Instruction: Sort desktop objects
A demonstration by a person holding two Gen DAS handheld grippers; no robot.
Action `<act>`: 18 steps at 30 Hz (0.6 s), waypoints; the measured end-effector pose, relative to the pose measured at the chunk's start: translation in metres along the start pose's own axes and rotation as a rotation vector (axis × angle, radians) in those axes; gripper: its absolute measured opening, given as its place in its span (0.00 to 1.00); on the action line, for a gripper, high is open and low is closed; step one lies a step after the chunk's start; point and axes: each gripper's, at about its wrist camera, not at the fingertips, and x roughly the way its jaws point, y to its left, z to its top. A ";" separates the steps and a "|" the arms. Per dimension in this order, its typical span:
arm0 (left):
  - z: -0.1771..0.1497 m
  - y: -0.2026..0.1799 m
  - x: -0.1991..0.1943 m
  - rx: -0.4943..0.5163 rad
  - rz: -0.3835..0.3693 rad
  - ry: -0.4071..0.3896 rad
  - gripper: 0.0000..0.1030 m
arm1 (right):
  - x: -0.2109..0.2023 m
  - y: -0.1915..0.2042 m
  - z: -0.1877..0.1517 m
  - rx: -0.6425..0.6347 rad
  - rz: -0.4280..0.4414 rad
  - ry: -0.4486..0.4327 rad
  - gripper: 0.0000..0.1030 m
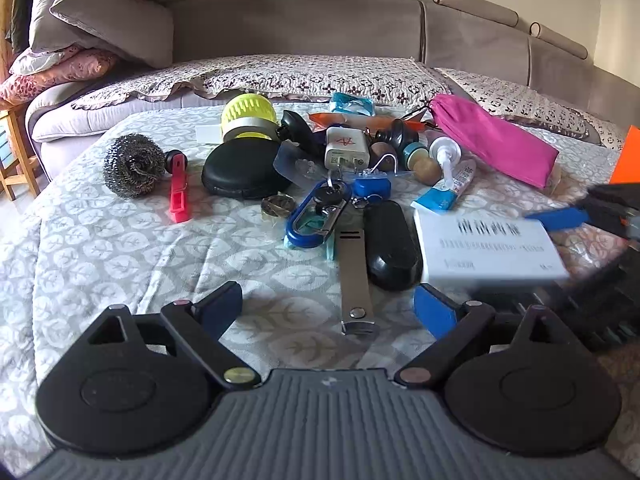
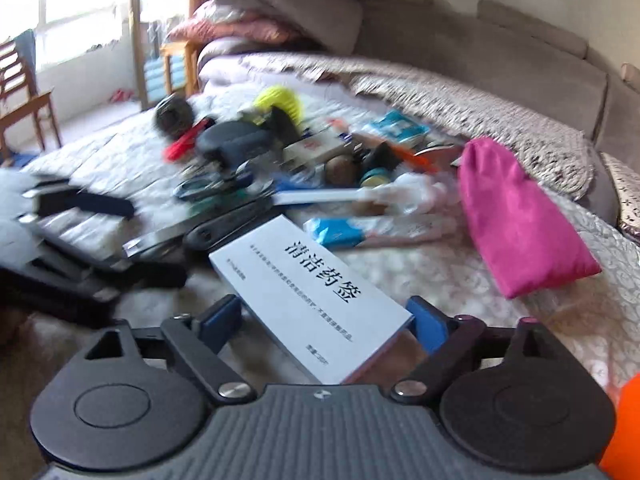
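The white box [image 2: 312, 304] with black print lies slantwise on the cloth-covered tabletop [image 1: 120, 248], at the near right edge of the clutter, and it sits between the 2 blue pads of my right tool [image 2: 322, 310]. That tool is released: the right pad [image 2: 428, 324] is at the box's near corner, while the left pad [image 2: 220, 320] stands clear of its long edge.

Just beyond the box lies a blue-and-white tube [image 2: 360, 230], and to the right of that a pink pouch [image 2: 516, 220]. Close along the box's left side run a black oval case [image 1: 392, 244] and a flat metal strip [image 1: 354, 276], with a blue carabiner [image 1: 312, 220] and keys beside them; these crowd that flank.

My left tool [image 1: 326, 300] hangs released over the near end of the strip, with nothing in its grip.

Farther back sit a round black case [image 1: 244, 174], a white charger [image 1: 346, 148], a yellow brush [image 1: 248, 114], a steel scourer [image 1: 134, 166] and a red clip [image 1: 178, 192]. A grey sofa [image 1: 320, 28] stands behind.
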 end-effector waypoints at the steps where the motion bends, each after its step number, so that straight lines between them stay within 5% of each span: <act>1: 0.000 0.000 0.000 0.000 0.005 0.001 0.92 | -0.005 0.004 -0.003 -0.010 0.022 0.014 0.86; 8: -0.002 0.009 -0.003 -0.018 0.036 0.002 0.92 | -0.038 0.024 -0.022 -0.023 0.184 0.138 0.92; 12: -0.001 0.007 -0.003 -0.013 0.054 0.005 0.92 | -0.045 0.018 -0.020 0.070 0.044 0.124 0.97; 18: -0.001 0.008 -0.002 -0.012 0.069 0.007 0.93 | -0.028 0.026 -0.024 0.081 0.072 0.007 0.97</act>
